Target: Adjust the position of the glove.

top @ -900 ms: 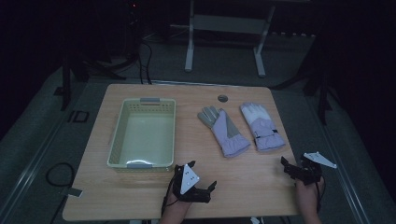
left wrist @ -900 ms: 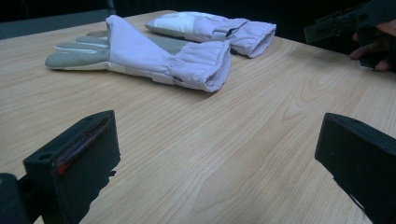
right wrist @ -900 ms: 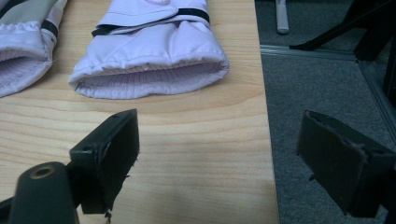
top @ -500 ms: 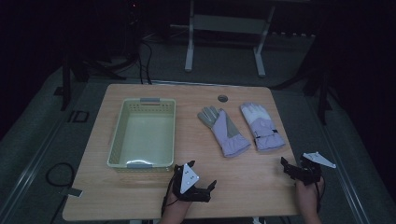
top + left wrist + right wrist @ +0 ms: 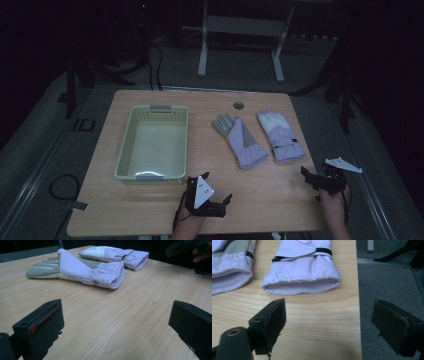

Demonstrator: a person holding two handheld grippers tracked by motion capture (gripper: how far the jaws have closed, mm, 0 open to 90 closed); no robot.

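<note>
Left hand-held gripper (image 5: 216, 192) sits low over the front edge of the counter (image 5: 150, 210), just in front of the basket (image 5: 125, 145), its jaws spread wide with nothing between them. Right hand-held gripper (image 5: 314, 179) hovers at the counter's front right corner, jaws also spread and empty, one over the wood and one past the edge above the grey floor (image 5: 387, 277). 2 pale lilac gloves lie flat side by side right of the basket, cuffs toward the person. Left glove (image 5: 237, 140) shows a grey palm; right glove (image 5: 279, 134) has a black wrist strap. Both sit apart from either gripper. A small round grommet (image 5: 238, 105) is set in the counter behind them.
</note>
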